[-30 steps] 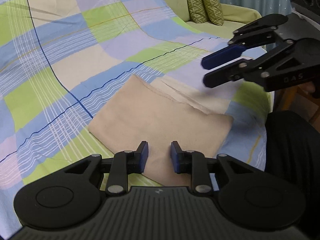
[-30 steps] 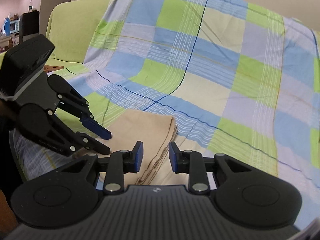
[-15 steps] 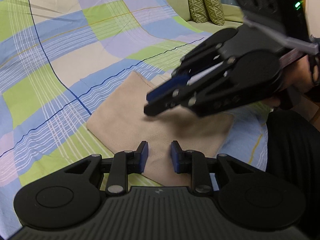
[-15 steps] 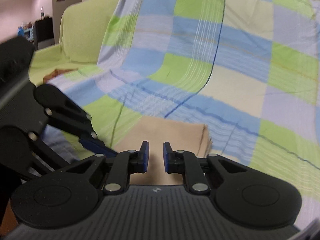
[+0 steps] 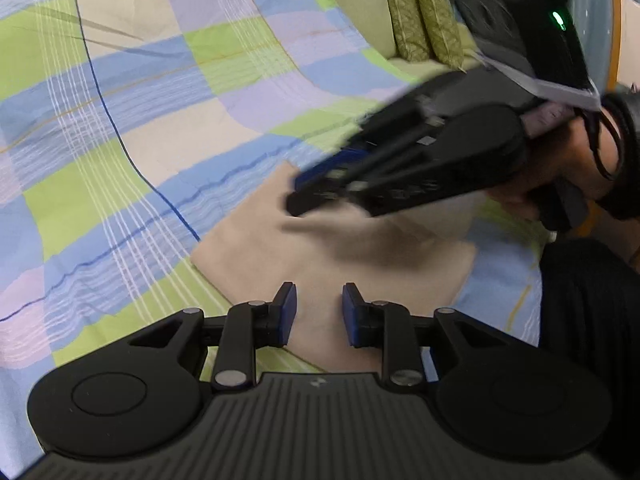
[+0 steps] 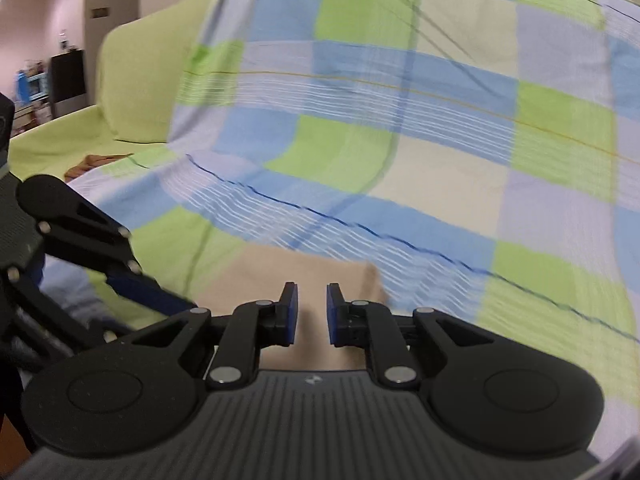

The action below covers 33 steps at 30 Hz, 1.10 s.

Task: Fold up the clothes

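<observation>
A: A green sofa (image 6: 132,92) draped in a checked sheet (image 5: 168,128) of blue, green and cream; two patterned cushions (image 5: 424,24) stand at the sofa's far end. Where's the garment?

B: The beige cloth (image 5: 332,264) lies flat on the sheet, already folded into a rough rectangle. A stacked edge shows at its corner in the right wrist view.

A: And the tools?

B: The left gripper (image 5: 316,314) hovers over the cloth's near edge, jaws a little apart with nothing between them. The right gripper (image 5: 304,194), held in a person's hand (image 5: 560,160), hangs above the middle of the cloth and throws a blurred shadow on it. In its own view the right gripper's jaws stand close together with a narrow gap, and only cloth shows behind that gap, nothing pinched.

A: So what's the step, do you reckon?

B: Probably smoothing or pressing the fold, or picking an edge for one more fold. I can't tell which.

A: How to do it well?

B: If pressing, lay the narrowed jaws flat on the cloth and stroke outward from its middle, while the left gripper pins the near edge so the layers don't slide. If folding again, pinch every layer at a corner of the cloth and leave the sheet beneath it alone.
</observation>
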Tool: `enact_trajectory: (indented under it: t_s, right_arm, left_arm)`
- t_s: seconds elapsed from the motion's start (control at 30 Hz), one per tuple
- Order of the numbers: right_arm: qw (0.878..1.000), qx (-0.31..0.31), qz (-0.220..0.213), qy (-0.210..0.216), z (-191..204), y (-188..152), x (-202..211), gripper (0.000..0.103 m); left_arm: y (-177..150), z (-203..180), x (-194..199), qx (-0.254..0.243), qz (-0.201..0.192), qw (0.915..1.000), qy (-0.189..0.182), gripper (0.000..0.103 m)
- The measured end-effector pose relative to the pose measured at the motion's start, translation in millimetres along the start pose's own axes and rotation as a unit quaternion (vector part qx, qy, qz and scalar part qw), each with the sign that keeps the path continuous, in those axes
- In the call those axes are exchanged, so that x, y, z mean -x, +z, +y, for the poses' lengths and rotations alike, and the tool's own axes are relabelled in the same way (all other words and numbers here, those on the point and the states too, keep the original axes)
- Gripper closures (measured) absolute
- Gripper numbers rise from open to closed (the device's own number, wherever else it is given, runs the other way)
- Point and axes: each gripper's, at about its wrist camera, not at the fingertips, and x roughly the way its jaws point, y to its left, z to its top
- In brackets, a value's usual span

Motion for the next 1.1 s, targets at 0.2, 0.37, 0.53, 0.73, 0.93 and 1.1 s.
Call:
enact_trajectory:
  t_s: [0.2,0.37,0.53,0.73,0.93,1.1]
  right_arm:
    - [0.998,0.030,0.030,-0.045,-9,4,-32,0.097]
    - [0.995,-0.060,0.042,-0.075,-50,-10,-15,0.095]
    - [0.990,-0.131,-0.001,-0.052,-61,-19,25,0.094]
    - [0.985,-0.170,-0.019,-0.015,-57,-24,38,0.091]
    - [0.985,-0.172,-0.007,-0.006,-52,-29,28,0.091]
    - [0.984,-0.180,-0.005,-0.003,-39,-43,30,0.086]
  left_arm:
    - [-6,1,-4,0.013,-0.004,0.9999,-0.003,0.072]
    - [-3,11,-3,0.016,-0.004,0.9995,-0.026,0.072]
    - [19,41,3,-0.011,-0.027,0.9978,-0.059,0.070]
    - [56,74,-39,-0.074,-0.002,0.9920,-0.102,0.060]
    - [75,78,-93,-0.110,0.037,0.9808,-0.157,0.060]
    - [75,73,-101,-0.147,0.023,0.9716,-0.184,0.102]
